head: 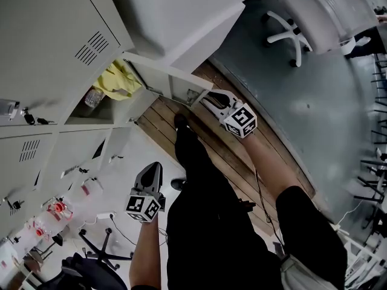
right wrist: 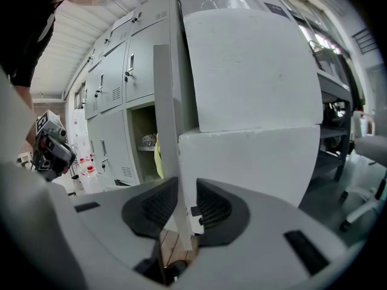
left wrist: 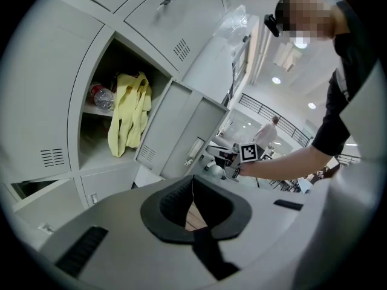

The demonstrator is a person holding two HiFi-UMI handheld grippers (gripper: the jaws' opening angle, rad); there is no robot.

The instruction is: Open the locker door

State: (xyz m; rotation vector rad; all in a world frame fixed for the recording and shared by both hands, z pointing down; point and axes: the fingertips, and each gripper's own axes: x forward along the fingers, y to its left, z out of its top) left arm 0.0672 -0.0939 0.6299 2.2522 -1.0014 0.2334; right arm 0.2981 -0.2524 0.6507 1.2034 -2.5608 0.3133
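The grey locker door (head: 175,80) stands swung out from its compartment, and I see it edge-on in the right gripper view (right wrist: 175,132). My right gripper (head: 202,98) (right wrist: 186,204) has the door's free edge between its pads, closed on it. Inside the open compartment hang a yellow cloth (head: 118,80) (left wrist: 128,113) and a clear bottle (head: 92,97). My left gripper (head: 154,167) (left wrist: 193,192) hangs lower and to the left, apart from the lockers, shut on nothing. The left gripper view also shows the door (left wrist: 175,125) with the right gripper (left wrist: 221,156) at it.
Closed lockers with keys (head: 27,118) fill the left side. A white cabinet block (right wrist: 254,71) stands right behind the door. A strip of wooden floor (head: 230,144) runs under the person's dark legs. A white office chair (head: 314,17) stands on the grey floor beyond, and bottles (head: 54,213) sit low on the left.
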